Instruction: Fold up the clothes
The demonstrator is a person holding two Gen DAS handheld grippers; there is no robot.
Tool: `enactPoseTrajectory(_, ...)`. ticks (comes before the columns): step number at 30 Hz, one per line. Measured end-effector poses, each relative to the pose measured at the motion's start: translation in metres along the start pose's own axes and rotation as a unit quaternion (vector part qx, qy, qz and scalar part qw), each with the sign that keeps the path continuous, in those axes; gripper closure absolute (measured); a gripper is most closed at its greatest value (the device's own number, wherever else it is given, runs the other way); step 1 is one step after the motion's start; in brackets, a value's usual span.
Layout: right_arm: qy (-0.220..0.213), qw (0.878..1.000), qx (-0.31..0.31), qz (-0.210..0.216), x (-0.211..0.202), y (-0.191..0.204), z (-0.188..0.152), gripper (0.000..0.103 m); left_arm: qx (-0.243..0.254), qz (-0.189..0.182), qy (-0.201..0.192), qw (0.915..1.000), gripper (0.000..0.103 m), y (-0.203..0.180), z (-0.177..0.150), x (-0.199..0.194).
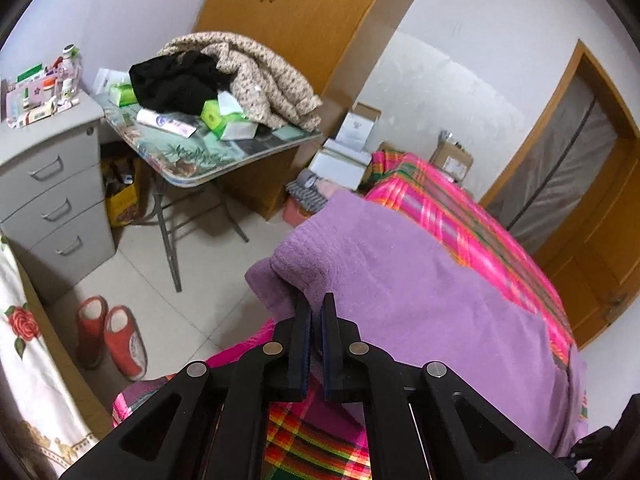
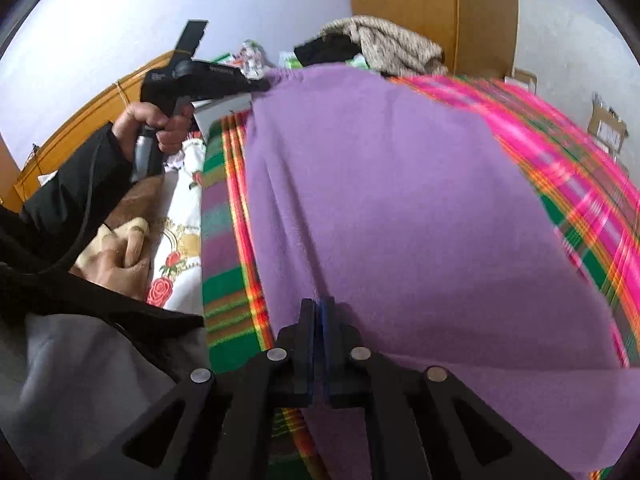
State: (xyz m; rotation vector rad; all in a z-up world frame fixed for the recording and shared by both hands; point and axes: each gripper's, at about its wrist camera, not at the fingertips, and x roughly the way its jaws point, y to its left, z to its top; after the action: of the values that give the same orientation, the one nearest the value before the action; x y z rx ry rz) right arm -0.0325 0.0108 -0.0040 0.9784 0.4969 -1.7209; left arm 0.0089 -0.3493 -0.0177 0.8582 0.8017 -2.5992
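Observation:
A purple fleece garment (image 1: 408, 280) lies spread over a bed with a pink, green and orange plaid blanket (image 1: 472, 224). My left gripper (image 1: 316, 300) is shut on the garment's folded far-left corner and holds it slightly raised at the bed's edge. In the right wrist view the purple garment (image 2: 392, 200) fills the middle. My right gripper (image 2: 318, 306) is shut on its near edge. The left gripper (image 2: 256, 84) shows there too, held by a hand at the garment's far corner.
A folding table (image 1: 224, 160) with a pile of clothes and tissue packs stands left of the bed. A grey drawer cabinet (image 1: 52, 200), red slippers (image 1: 108, 332), boxes (image 1: 348, 152) and a wooden wardrobe (image 1: 304, 12) surround it. A floral sheet (image 2: 176, 248) lies on the left.

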Motion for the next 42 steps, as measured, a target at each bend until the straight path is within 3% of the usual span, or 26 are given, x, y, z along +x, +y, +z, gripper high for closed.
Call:
enactPoseTrajectory(3, -0.013, 1.0, 0.001, 0.0, -0.014, -0.001, -0.001, 0.091, -0.001, 0.006, 0.01, 0.9999, 0.096, 0.001, -0.006, -0.002)
enactPoseTrajectory(9, -0.046, 0.999, -0.001, 0.003, -0.03, 0.001, 0.002, 0.082, -0.001, 0.026, -0.019, 0.9995, 0.094, -0.001, -0.013, -0.034)
enactPoseTrajectory(11, -0.043, 0.999, -0.003, 0.0, -0.022, 0.004, 0.005, 0.079, 0.014, 0.013, -0.024, 0.9996, 0.094, -0.015, -0.017, -0.042)
enactPoseTrajectory(13, -0.039, 0.999, -0.007, -0.002, -0.013, 0.008, 0.01, 0.078, 0.039, -0.01, -0.015, 0.9991, 0.086, -0.037, -0.026, -0.043)
enactPoseTrajectory(18, -0.03, 1.0, -0.004, 0.0, 0.009, 0.011, 0.02, 0.08, 0.085, -0.056, 0.024, 0.9946, 0.082, -0.082, -0.051, -0.028)
enactPoseTrajectory(19, -0.026, 1.0, -0.003, -0.002, 0.012, 0.011, 0.02, 0.089, 0.09, -0.058, 0.033, 0.9937, 0.082, -0.088, -0.055, -0.024)
enactPoseTrajectory(21, -0.023, 1.0, -0.004, -0.005, 0.016, 0.011, 0.019, 0.097, 0.1, -0.062, 0.05, 0.9918, 0.082, -0.097, -0.063, -0.017)
enactPoseTrajectory(25, -0.031, 0.999, 0.0, 0.007, 0.01, 0.013, 0.018, 0.1, 0.096, -0.063, 0.058, 0.9916, 0.082, -0.097, -0.07, -0.018)
enactPoseTrajectory(31, -0.023, 0.999, -0.016, 0.025, 0.01, 0.021, 0.012, 0.1, 0.055, -0.043, 0.032, 0.9971, 0.082, -0.071, -0.064, -0.039)
enactPoseTrajectory(33, -0.018, 0.999, -0.013, 0.029, 0.012, 0.019, 0.01, 0.1, 0.039, -0.038, 0.035, 0.9979, 0.074, -0.065, -0.065, -0.036)
enactPoseTrajectory(42, -0.027, 0.999, -0.003, 0.017, 0.007, 0.018, 0.009, 0.098, -0.01, -0.037, 0.046, 0.9982, 0.073, -0.057, -0.066, -0.024)
